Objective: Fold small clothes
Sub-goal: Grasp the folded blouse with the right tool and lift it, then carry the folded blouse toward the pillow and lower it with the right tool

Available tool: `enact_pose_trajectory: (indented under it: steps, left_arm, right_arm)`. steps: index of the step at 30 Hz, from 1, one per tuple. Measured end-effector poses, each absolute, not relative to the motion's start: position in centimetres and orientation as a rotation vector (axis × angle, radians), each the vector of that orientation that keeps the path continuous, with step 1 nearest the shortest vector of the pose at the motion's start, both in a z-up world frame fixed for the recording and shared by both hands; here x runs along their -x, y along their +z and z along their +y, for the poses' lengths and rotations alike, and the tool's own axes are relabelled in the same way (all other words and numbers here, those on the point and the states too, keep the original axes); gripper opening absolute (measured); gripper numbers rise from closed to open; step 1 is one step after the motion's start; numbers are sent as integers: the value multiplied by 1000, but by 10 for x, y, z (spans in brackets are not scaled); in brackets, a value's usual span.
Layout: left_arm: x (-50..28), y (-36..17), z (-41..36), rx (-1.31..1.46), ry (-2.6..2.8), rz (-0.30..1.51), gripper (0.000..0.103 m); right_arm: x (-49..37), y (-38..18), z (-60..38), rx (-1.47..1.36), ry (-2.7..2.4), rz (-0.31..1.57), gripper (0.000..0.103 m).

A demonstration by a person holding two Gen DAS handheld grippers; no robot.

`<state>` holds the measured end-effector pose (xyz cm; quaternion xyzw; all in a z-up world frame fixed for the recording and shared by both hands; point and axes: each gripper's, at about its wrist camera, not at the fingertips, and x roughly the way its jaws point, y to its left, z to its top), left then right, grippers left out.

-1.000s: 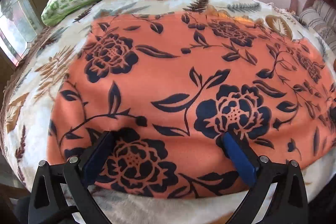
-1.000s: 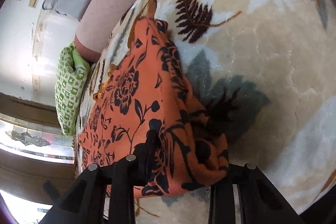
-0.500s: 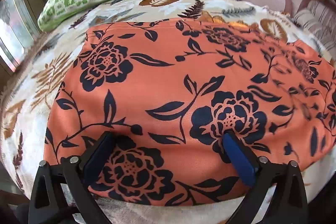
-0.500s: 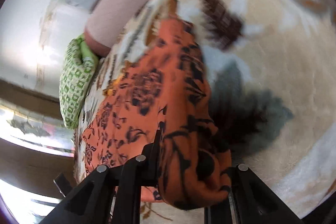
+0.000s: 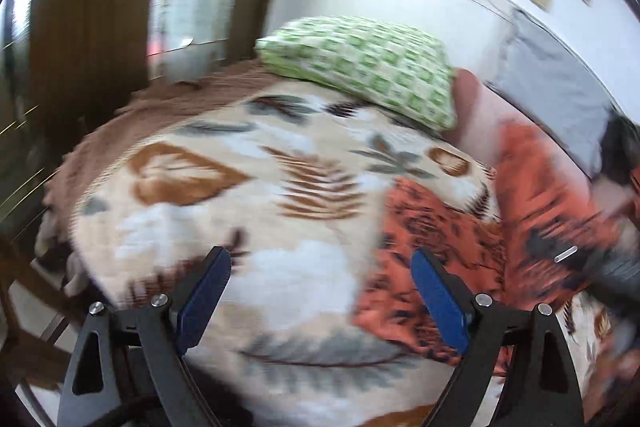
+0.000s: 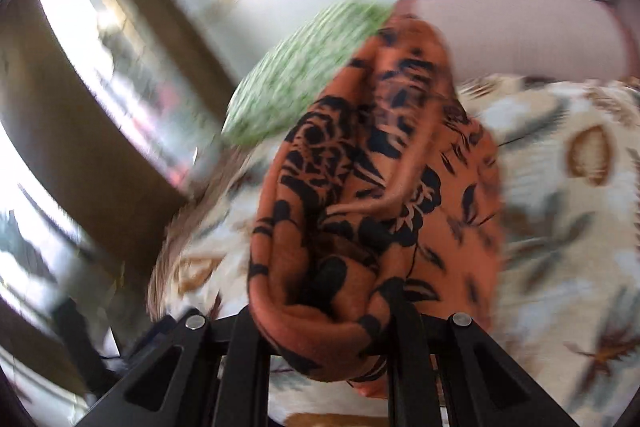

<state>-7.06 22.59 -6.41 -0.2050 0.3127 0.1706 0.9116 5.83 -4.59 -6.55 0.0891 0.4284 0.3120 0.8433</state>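
The right gripper [image 6: 320, 323] is pinching a bunched corner of the orange cloth with dark blue flowers [image 6: 372, 195], holding it lifted off the cream leaf-patterned blanket [image 6: 560, 227], the rest trailing down onto it. The left gripper [image 5: 320, 299] is hanging over the same blanket [image 5: 224, 195] with its blue-padded jaws wide and closing, nothing between them. The cloth [image 5: 440, 247] is lying just right of it. A green checked pillow [image 5: 360, 67] is sitting at the blanket's far edge.
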Motion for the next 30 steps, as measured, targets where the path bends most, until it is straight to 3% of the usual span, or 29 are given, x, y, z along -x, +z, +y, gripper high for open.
enact_pose_trajectory:
  steps: [5,11,16,21,25,30]
  left_arm:
    - [84,-83,250,448,378,724,92]
    - [88,-90,255,464,363,717,92]
    - [91,-92,258,451,346,717,92]
    - [89,-96,262,469,346,724,92]
    - [86,-95,258,456,327,716,92]
    - [83,-97,258,449,318,729,92]
  right_arm:
    - [-75,-174,22,-150,689,1193,20]
    - [-73,-126,0,-232,679,1065,20]
    - [-86,-95,-73,-627,633,918,19]
    - [-86,-55,-162,-847,528,718,19]
    - [-67,-48,-218,-956,365,593,19]
    - [-60,-55,-231,-947,262,577,19]
